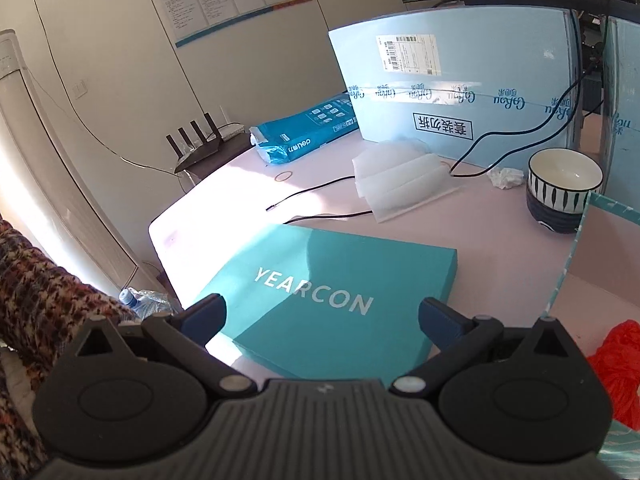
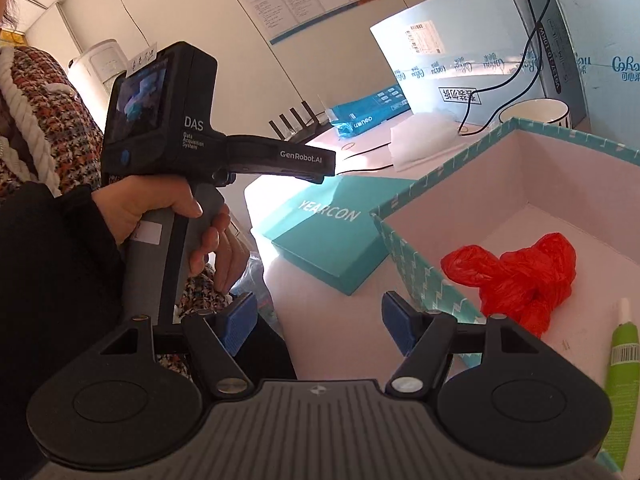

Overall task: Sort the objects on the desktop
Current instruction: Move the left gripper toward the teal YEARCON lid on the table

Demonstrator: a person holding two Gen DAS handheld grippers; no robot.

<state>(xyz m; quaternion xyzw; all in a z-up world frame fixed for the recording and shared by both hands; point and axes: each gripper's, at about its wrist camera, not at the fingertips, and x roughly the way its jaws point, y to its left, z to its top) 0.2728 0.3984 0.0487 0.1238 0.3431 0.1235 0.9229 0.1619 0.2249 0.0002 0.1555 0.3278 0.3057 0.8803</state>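
A teal YEARCON box lid lies flat on the pale desk; it also shows in the right wrist view. My left gripper is open and empty just above the lid's near edge. An open teal patterned box holds a red plastic bag and a green tube. My right gripper is open and empty by the box's near left corner. A striped bowl stands at the right.
White foam sheets, a black cable, a crumpled tissue, a rubber band, a blue Deli paper pack and a router sit farther back. Light blue cartons wall the rear.
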